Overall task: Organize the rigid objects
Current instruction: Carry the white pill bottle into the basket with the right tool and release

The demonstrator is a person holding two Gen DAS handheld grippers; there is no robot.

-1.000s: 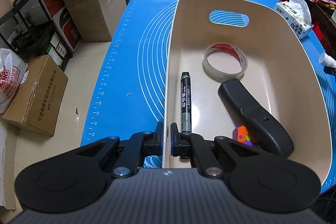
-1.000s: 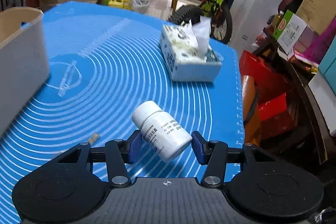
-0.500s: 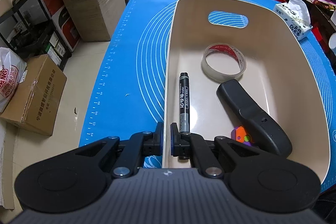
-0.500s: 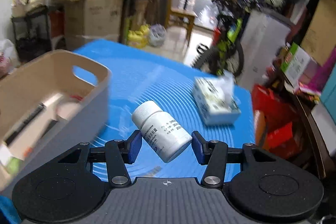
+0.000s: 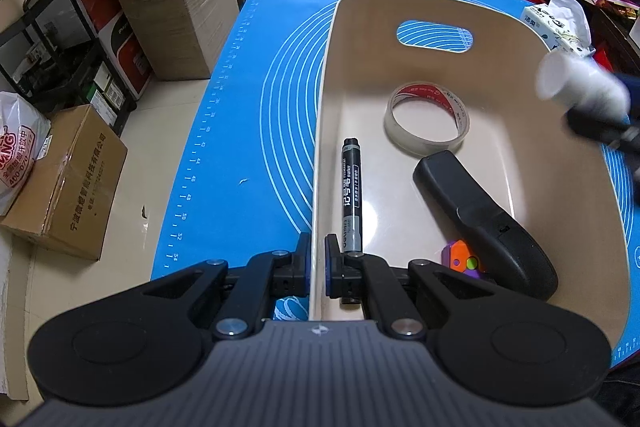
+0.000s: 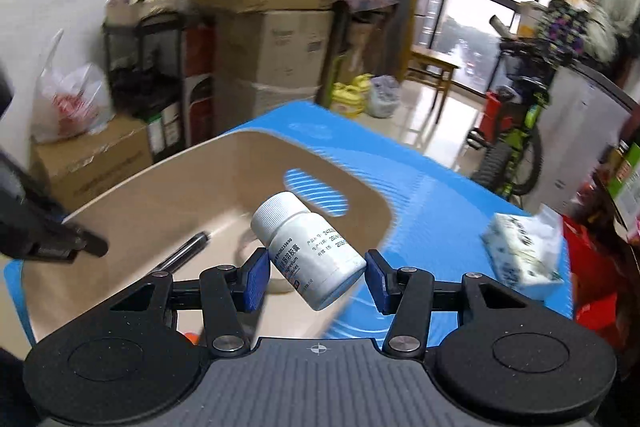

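The right tongs [image 6: 316,273], holding the white bottle [image 6: 308,251] tilted, have moved from the table's right side to above the beige bin [image 5: 520,39]. The left tongs [image 5: 316,267] still pinch its near-left wall.

Table, covered by blue mat [image 5: 256,131] printed with white rings and ruler scale. On mat: beige bin [image 5: 568,163] with handle cut-out, at centre; tissue box [image 5: 556,27] near far right edge; small pale scrap [image 5: 242,181] left of bin.
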